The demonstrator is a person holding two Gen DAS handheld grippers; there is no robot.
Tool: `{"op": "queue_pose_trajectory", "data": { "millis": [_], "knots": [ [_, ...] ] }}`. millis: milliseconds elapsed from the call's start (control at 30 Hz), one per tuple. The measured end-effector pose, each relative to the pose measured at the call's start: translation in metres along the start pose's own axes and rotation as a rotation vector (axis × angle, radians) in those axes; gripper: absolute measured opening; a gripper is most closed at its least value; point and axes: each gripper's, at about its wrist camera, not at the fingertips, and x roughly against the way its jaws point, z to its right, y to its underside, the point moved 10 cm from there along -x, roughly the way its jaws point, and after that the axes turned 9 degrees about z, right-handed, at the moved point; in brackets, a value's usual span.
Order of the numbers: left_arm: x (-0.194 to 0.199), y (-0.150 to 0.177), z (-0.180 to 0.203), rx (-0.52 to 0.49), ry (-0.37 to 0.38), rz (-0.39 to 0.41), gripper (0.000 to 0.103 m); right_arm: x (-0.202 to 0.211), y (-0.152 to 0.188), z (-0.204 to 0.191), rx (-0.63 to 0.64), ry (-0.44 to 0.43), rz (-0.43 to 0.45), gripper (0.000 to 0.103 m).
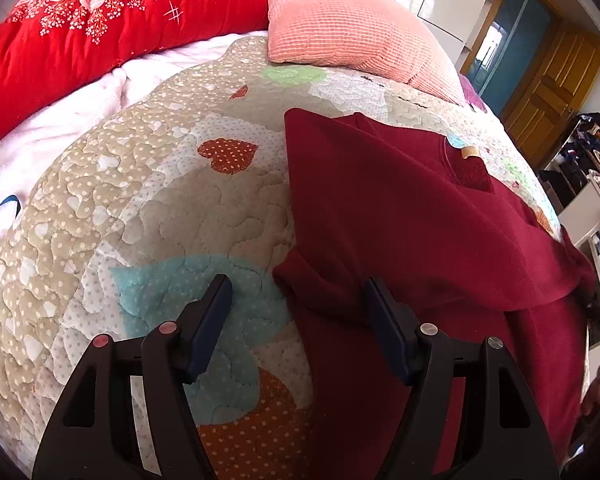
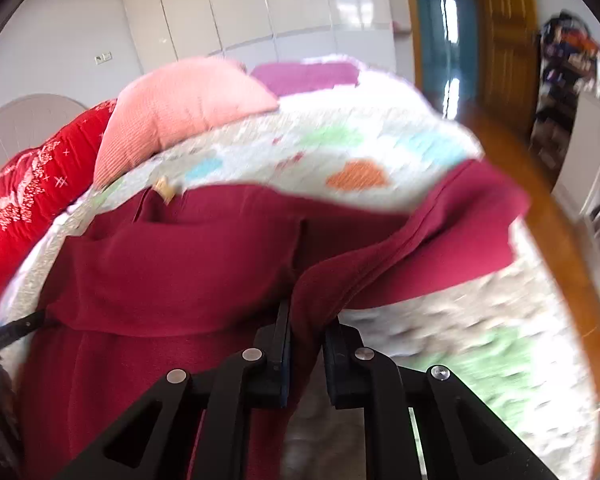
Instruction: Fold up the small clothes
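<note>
A dark red sweater [image 1: 400,220] lies on the heart-patterned quilt [image 1: 140,200], collar and tan label [image 1: 470,153] pointing away from me. Its left side is folded inward, leaving a straight edge. My left gripper [image 1: 296,282] stands open over the sweater's near left edge, one finger above the quilt, the other above the cloth, neither pad pressing. In the right wrist view the sweater [image 2: 180,272] fills the middle, and my right gripper [image 2: 308,316] is shut on a bunched strip of it. From there a sleeve [image 2: 440,232] stretches up and to the right, lifted off the quilt [image 2: 440,320].
A pink pillow [image 1: 348,24] and a red flowered blanket [image 1: 80,32] lie at the bed's far end, with a white fleece blanket [image 1: 40,140] at left. A wooden door [image 1: 552,80] and cluttered shelves [image 1: 592,148] stand beyond the bed's right edge.
</note>
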Motion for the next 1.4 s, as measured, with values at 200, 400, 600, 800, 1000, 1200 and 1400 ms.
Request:
{"op": "queue_pose_trajectory", "data": {
  "millis": [200, 400, 600, 800, 1000, 1200, 1400],
  "knots": [
    [-0.001, 0.001, 0.002, -0.027, -0.016, 0.006, 0.071, -0.012, 0.026, 0.018, -0.057, -0.003, -0.088, 0.012],
    [0.004, -0.002, 0.001, 0.002, 0.007, 0.006, 0.071, 0.026, 0.012, 0.054, -0.227, -0.026, -0.051, 0.041],
    [0.009, -0.005, 0.004, -0.011, 0.007, 0.030, 0.071, 0.020, -0.030, 0.107, -0.265, 0.101, 0.007, 0.046],
    [0.007, -0.005, 0.004, -0.006, 0.010, 0.032, 0.071, -0.047, -0.068, 0.118, -0.279, 0.116, -0.073, 0.047],
    [0.006, -0.007, 0.005, -0.020, 0.015, 0.040, 0.071, -0.110, -0.078, 0.163, -0.279, 0.270, -0.134, 0.048],
    [0.007, -0.010, 0.012, -0.060, 0.010, 0.062, 0.071, -0.136, -0.057, 0.182, -0.368, 0.214, -0.168, 0.046],
    [0.019, -0.017, 0.028, -0.161, 0.005, 0.128, 0.071, -0.116, -0.074, 0.162, -0.229, 0.182, -0.121, 0.008]
  ]
}}
